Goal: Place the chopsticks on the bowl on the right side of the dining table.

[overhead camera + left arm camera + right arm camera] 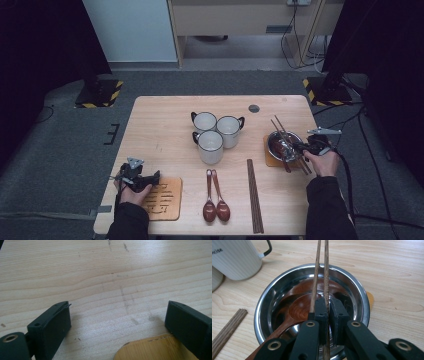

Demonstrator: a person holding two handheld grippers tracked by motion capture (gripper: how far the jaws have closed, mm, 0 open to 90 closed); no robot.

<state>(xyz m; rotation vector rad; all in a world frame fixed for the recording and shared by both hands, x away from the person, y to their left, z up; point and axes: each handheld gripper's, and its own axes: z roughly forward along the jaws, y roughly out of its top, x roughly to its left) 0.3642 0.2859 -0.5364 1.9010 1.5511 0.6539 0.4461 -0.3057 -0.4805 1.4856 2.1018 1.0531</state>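
Chopsticks [325, 270] clamped in right gripper [328, 312], tips cut off; left gripper [117, 320] wide, empty.

Both forearms wear dark sleeves. Each hand-held gripper [151, 178] is black, with flat blocky jaws, brass-ringed screw holes on its linkage, a grey three-cornered plate on top and a trailing black cable.

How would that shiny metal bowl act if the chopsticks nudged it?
The metal bowl looks thin-walled, so probably light and easy to shift. It sits on a small wooden mat, and its polished surface suggests it could slide rather than tip, being low and wide. The wooden spoon lying inside would likely rattle or shift. The right tool holds the chopsticks over it.
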